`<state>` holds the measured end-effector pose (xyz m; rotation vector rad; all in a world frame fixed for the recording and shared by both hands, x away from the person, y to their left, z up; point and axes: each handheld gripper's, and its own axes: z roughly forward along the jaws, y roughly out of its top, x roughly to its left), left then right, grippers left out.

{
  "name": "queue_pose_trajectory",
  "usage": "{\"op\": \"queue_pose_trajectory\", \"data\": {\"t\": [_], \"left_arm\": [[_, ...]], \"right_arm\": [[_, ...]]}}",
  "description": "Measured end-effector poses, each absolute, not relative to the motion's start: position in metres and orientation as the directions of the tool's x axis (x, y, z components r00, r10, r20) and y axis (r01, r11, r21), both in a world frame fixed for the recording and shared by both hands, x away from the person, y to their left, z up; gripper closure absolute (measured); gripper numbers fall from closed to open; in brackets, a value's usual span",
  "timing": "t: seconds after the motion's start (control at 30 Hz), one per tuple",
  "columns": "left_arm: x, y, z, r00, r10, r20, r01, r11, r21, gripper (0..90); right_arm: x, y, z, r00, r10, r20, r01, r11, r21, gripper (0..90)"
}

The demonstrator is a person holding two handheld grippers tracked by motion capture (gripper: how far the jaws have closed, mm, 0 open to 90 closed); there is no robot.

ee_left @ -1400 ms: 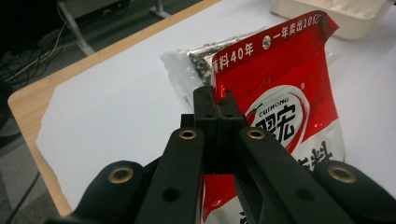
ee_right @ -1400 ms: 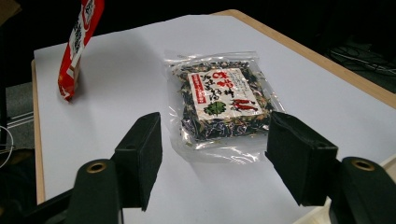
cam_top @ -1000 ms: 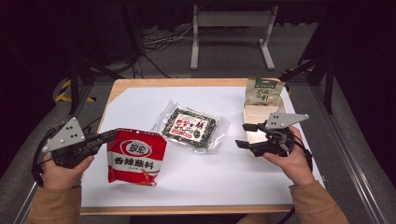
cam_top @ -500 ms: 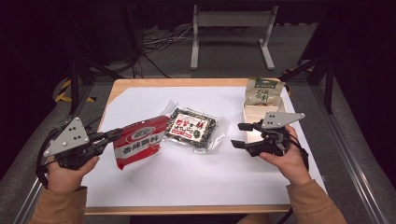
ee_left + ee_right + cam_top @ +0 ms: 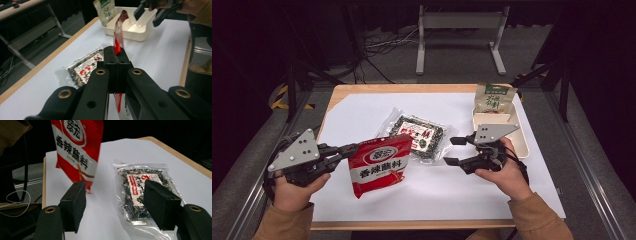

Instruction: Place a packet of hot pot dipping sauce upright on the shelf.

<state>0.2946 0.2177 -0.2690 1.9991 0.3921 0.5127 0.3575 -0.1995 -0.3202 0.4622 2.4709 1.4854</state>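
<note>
**One red packet in the air, and a free gripper waiting beside it**

Two grippers are working over the white-covered table [image 5: 377, 112]. The left gripper [image 5: 349, 148] is clenching the edge of a glossy red seasoning packet with white lettering [image 5: 378, 164] and holding it clear of the table, hanging nearly upright, its long axis running top to bottom. The right gripper [image 5: 453, 150] is hovering with its jaws released and nothing between them, pointing across at the packet. From those spread jaws the packet is lying ahead and towards the left hand, while the flat clear bag of dark dried seaweed [image 5: 417, 137] is lying on the table between them. The cream plastic tray [image 5: 522, 147] is sitting just behind the right hand, so that hand is the nearer one to it.
</note>
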Motion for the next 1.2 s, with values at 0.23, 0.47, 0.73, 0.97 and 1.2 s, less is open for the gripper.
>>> {"op": "queue_pose_trajectory", "data": {"t": [0.23, 0.47, 0.73, 0.97, 1.2], "left_arm": [[0.296, 0.199, -0.269, 0.873, 0.453, 0.178, 0.049, -0.447, 0.893, 90.0], [0.297, 0.187, -0.269, 0.889, 0.425, 0.171, 0.032, -0.43, 0.902, 90.0], [0.296, 0.176, -0.268, 0.901, 0.401, 0.164, 0.018, -0.413, 0.911, 90.0], [0.298, 0.171, -0.269, 0.9, 0.404, 0.165, 0.013, -0.403, 0.915, 90.0], [0.3, 0.171, -0.272, 0.898, 0.412, 0.154, 0.016, -0.379, 0.925, 90.0]], "right_arm": [[0.358, -0.186, -0.323, -0.935, 0.353, -0.029, 0.142, 0.449, 0.882, 35.2], [0.359, -0.169, -0.332, -0.945, 0.326, -0.023, 0.137, 0.461, 0.877, 35.4], [0.359, -0.156, -0.338, -0.954, 0.299, -0.024, 0.12, 0.455, 0.882, 38.7], [0.362, -0.148, -0.343, -0.963, 0.268, -0.024, 0.104, 0.453, 0.885, 40.3], [0.364, -0.144, -0.345, -0.972, 0.236, -0.007, 0.101, 0.44, 0.892, 47.9]]}}
